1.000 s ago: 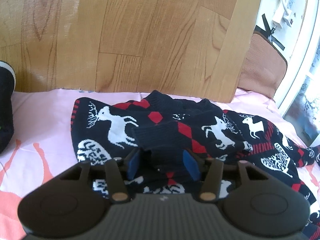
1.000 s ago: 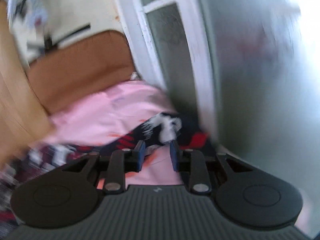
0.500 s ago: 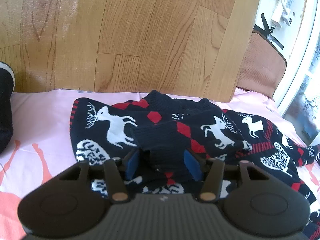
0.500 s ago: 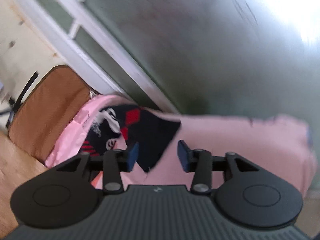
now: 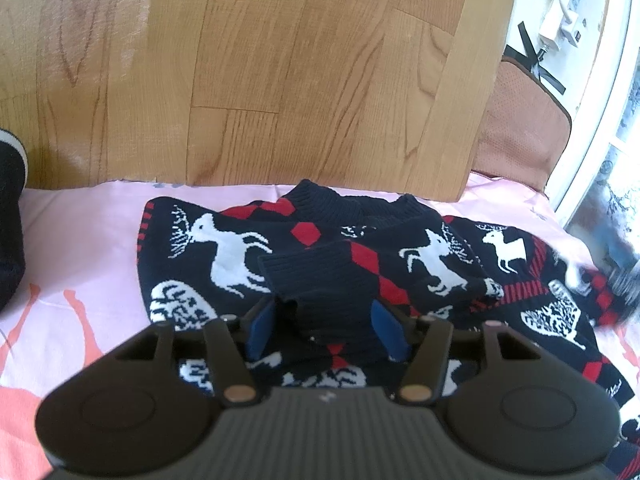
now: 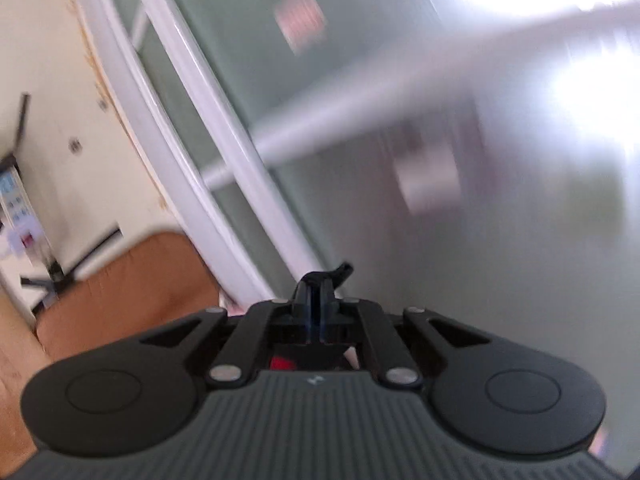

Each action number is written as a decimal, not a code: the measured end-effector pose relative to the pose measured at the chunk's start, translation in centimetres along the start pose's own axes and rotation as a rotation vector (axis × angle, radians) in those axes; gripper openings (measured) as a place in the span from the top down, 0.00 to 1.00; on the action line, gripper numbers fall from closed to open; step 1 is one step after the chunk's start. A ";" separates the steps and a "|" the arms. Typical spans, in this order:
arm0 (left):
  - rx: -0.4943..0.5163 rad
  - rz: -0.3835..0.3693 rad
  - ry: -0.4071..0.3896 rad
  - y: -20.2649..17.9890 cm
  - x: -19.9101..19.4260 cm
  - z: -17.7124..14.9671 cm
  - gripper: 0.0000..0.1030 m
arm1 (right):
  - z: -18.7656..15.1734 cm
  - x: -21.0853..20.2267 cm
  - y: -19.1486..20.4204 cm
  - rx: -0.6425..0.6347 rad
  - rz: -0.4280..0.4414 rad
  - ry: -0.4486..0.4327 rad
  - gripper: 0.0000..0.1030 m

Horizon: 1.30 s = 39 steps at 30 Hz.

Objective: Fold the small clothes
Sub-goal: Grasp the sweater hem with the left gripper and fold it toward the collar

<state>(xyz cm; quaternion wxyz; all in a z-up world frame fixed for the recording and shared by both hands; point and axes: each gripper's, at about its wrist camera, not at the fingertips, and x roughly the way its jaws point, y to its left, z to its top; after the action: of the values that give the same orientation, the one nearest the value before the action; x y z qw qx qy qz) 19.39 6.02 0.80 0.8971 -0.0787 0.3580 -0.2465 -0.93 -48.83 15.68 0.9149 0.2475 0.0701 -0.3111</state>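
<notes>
- Sweater [image 5: 360,256], navy knit with white deer and red diamonds, lies spread on a pink sheet [image 5: 80,248] that covers the bed; its ribbed collar points toward the far edge, close under the wooden headboard [image 5: 248,72].
- One sleeve is folded across the sweater's chest, and its ribbed cuff [image 5: 320,276] ends near the middle of the garment.
- Left gripper [image 5: 326,330] hangs low over the near part of the sweater with its blue pads [image 5: 388,332] set wide apart; the cuff lies between them, and neither pad can be seen pressing on it.
- Toward the right edge of the bed the sweater's other side trails off into a motion-blurred patch of red and dark knit [image 5: 604,292].
- A dark garment with a pale band [image 5: 10,200] sits at the left edge of the sheet, well apart from the sweater.
- A brown cushion [image 5: 520,128] stands at the far right corner beside the headboard, next to a white window frame [image 5: 592,132].
- Right gripper [image 6: 320,312] has its fingers drawn together with only a thin slit between them; a dark scrap sticks out past the tips and a bit of red shows beneath, consistent with pinched sweater fabric.
- Its view is blurred and aimed upward at frosted glass [image 6: 480,240] and the white frame, with the brown cushion at lower left.
</notes>
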 end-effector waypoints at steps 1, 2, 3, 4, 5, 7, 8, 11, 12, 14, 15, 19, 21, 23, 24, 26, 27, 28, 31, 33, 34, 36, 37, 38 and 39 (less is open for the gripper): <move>0.001 0.001 0.000 -0.1 0.0 0.0 0.47 | 1.0 0.0 0.7 -0.024 0.000 -0.011 0.94; 0.001 0.002 -0.001 -0.1 0.0 0.0 0.46 | 1.7 0.0 1.6 -0.057 -0.004 -0.020 0.94; 0.000 0.001 -0.001 0.0 0.0 0.0 0.46 | 2.1 0.0 2.2 -0.087 -0.004 -0.022 0.94; -0.003 0.000 -0.001 0.0 0.0 0.0 0.46 | 2.3 0.1 2.9 -0.106 0.000 -0.020 0.94; -0.006 -0.001 -0.002 0.0 0.0 0.0 0.46 | 2.5 0.2 3.5 -0.111 0.014 -0.010 0.94; -0.016 -0.008 -0.002 0.2 -0.1 0.0 0.46 | 2.4 0.4 4.7 -0.096 0.060 0.025 0.94; -0.022 -0.011 -0.004 0.2 -0.1 0.0 0.46 | 2.1 0.6 5.4 -0.087 0.088 0.044 0.94; -0.047 -0.023 -0.016 0.6 -0.5 0.2 0.45 | 1.1 0.8 8.8 -0.080 0.206 0.122 0.94; -0.062 -0.031 -0.026 0.8 -0.8 0.3 0.45 | 0.8 0.8 10.3 -0.088 0.248 0.144 0.94; -0.102 -0.070 -0.053 1.4 -1.6 0.7 0.45 | 0.3 0.5 13.9 -0.112 0.347 0.182 0.94; -0.127 -0.094 -0.065 1.7 -2.0 0.9 0.45 | 0.1 0.3 16.0 -0.125 0.395 0.196 0.94; -0.235 -0.175 -0.104 4.0 -3.4 1.7 0.45 | -0.7 0.1 25.2 -0.179 0.599 0.263 0.94; -0.285 -0.192 -0.120 5.4 -4.0 2.0 0.44 | -1.8 -0.7 30.6 -0.222 0.714 0.301 0.94; -0.336 -0.196 -0.134 7.1 -4.5 2.2 0.44 | -4.1 -2.2 35.9 -0.267 0.836 0.351 0.94; -0.365 -0.196 -0.142 8.0 -4.7 2.3 0.44 | -5.3 -3.2 38.2 -0.291 0.892 0.378 0.94; -0.419 -0.208 -0.152 9.4 -4.9 2.3 0.43 | -8.5 -4.3 42.2 -0.343 0.982 0.440 0.93; -0.446 -0.219 -0.153 10.1 -4.9 2.2 0.42 | -10.4 -4.6 43.5 -0.365 1.008 0.482 0.93; -0.462 -0.227 -0.151 10.5 -4.8 2.2 0.42 | -12.3 -4.5 44.6 -0.380 1.030 0.542 0.93; -0.485 -0.220 -0.128 11.0 -4.0 2.0 0.42 | -16.7 -2.7 46.0 -0.403 1.108 0.786 0.88; -0.478 -0.204 -0.111 10.8 -3.6 2.0 0.39 | -16.1 -1.7 44.5 -0.396 1.078 0.737 0.83; -0.474 -0.211 -0.105 10.7 -3.4 2.0 0.36 | -15.1 -0.9 43.4 -0.391 1.056 0.689 0.81; -0.458 -0.214 -0.101 10.2 -3.2 1.9 0.29 | -13.3 0.8 40.3 -0.396 0.955 0.583 0.72; -0.446 -0.212 -0.101 9.9 -3.1 1.9 0.23 | -12.5 1.9 38.5 -0.413 0.885 0.536 0.71; -0.440 -0.213 -0.101 9.7 -3.3 1.8 0.17 | -12.2 2.9 36.8 -0.430 0.824 0.508 0.69; -0.440 -0.216 -0.100 9.5 -3.2 1.7 0.15 | -12.1 3.9 35.1 -0.443 0.764 0.495 0.67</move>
<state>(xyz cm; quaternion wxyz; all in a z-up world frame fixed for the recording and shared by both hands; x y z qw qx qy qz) 22.24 15.83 0.99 0.8435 -0.3219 0.3476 -0.2530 23.65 -20.89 18.44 0.9499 0.1218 0.2535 0.1361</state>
